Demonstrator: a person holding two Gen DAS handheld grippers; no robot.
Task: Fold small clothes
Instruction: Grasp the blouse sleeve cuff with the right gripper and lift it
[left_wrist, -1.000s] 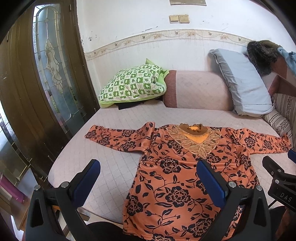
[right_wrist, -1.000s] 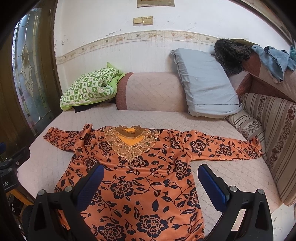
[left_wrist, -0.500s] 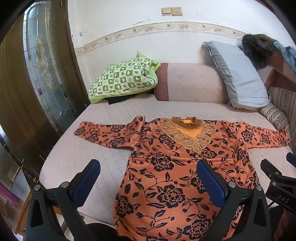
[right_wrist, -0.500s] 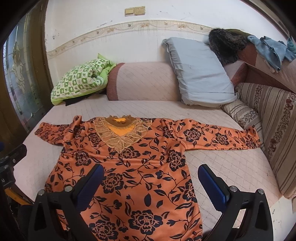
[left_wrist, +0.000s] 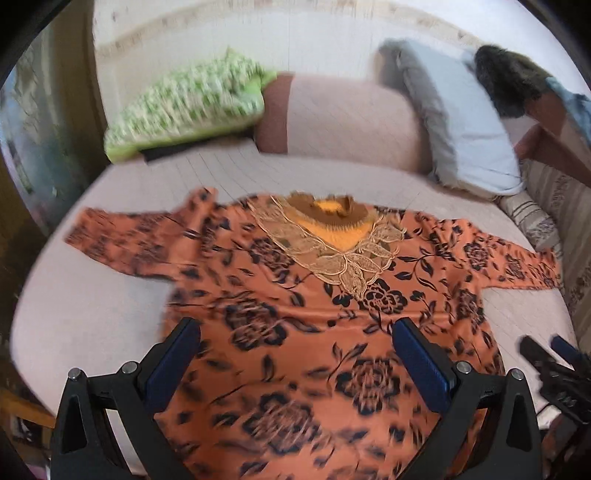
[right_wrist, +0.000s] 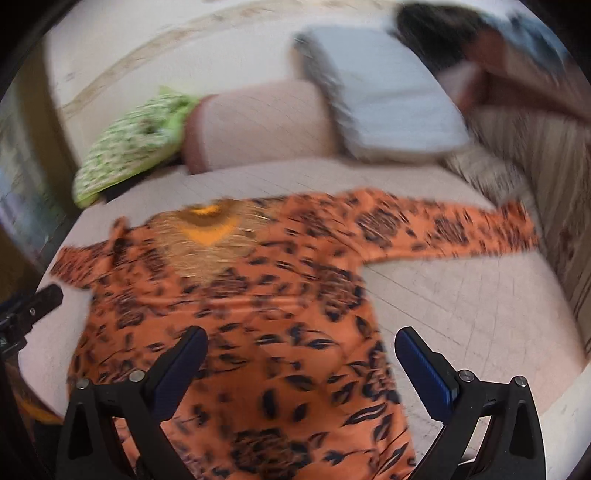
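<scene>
An orange long-sleeved top with black flowers and a gold lace collar (left_wrist: 306, 295) lies flat and face up on the pink quilted mattress (left_wrist: 92, 306), both sleeves spread out. My left gripper (left_wrist: 295, 354) is open and empty above the top's lower body. My right gripper (right_wrist: 299, 358) is open and empty above the top's lower right side (right_wrist: 280, 302). The right gripper's tip shows at the right edge of the left wrist view (left_wrist: 554, 365). Both views are blurred by motion.
A green checked pillow (left_wrist: 192, 103), a pink bolster (left_wrist: 343, 118) and a pale blue pillow (left_wrist: 465, 129) line the back wall. A striped cushion (right_wrist: 546, 147) and piled clothes (left_wrist: 509, 81) sit at the right. A glass door (left_wrist: 33, 129) stands at the left.
Both grippers have moved forward and down toward the top, which now fills more of each view. Both stay open.
</scene>
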